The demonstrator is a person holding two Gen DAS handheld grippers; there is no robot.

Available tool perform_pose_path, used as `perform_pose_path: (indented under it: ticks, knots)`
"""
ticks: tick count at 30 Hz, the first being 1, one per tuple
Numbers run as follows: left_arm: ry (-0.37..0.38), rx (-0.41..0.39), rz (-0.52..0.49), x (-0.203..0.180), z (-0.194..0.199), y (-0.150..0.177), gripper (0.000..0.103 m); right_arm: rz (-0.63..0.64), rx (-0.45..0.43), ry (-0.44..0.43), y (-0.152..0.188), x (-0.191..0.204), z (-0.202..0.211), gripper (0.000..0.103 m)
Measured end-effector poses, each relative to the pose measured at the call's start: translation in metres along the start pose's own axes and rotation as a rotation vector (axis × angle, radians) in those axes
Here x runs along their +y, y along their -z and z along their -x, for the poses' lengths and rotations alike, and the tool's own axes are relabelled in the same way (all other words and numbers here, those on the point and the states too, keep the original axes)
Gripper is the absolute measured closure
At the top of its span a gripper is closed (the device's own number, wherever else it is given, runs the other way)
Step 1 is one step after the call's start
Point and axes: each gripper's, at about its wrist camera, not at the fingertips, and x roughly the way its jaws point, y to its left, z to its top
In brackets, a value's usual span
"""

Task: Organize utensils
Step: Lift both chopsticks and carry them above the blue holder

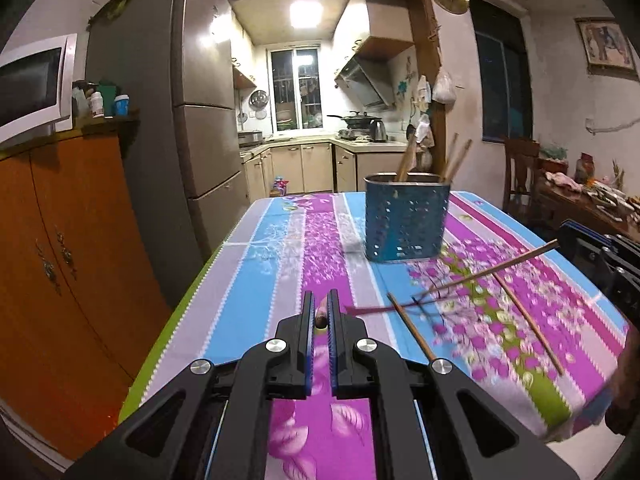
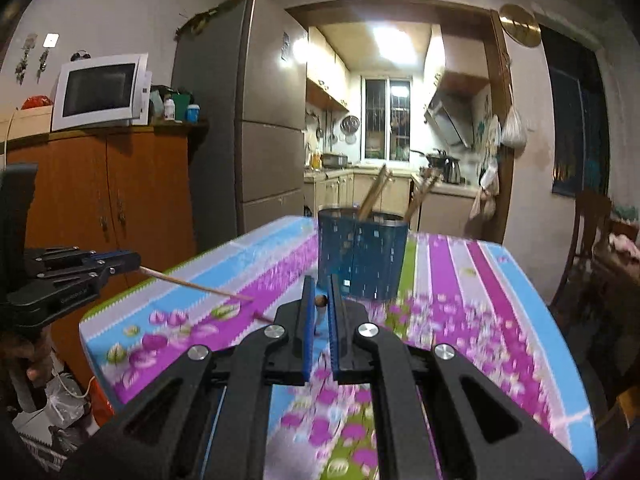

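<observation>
A blue perforated utensil holder [image 1: 406,218] stands on the floral tablecloth [image 1: 288,248] with several wooden chopsticks in it; it also shows in the right wrist view [image 2: 362,254]. My left gripper [image 1: 320,314] is shut on a chopstick, seen end-on between its jaws; the right wrist view shows it [image 2: 120,262] with that chopstick [image 2: 200,286] sticking out over the table. My right gripper [image 2: 320,300] is shut on a chopstick, also end-on; in the left wrist view it [image 1: 568,242] holds that chopstick [image 1: 492,270] above the cloth. Two more chopsticks [image 1: 412,330] [image 1: 528,322] lie on the table.
A wooden cabinet [image 1: 68,260] with a microwave [image 2: 100,92] stands left of the table, a grey fridge [image 1: 200,120] behind it. A wooden chair [image 2: 588,248] and a cluttered side table [image 1: 592,196] are on the right. The kitchen lies beyond.
</observation>
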Motion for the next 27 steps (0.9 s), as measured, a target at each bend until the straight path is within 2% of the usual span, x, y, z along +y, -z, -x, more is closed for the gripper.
perform_pose_path:
  ticks: [9,27]
  knots:
    - [-0.07,0.013,-0.044,-0.007,-0.02,-0.03,0.096,-0.005,-0.027,-0.018,-0.031,-0.01,-0.014,0.098]
    - [-0.124,0.014,-0.082,-0.009,-0.029,-0.037,0.096,0.022,-0.045,-0.026,-0.047,-0.007,-0.014,0.098]
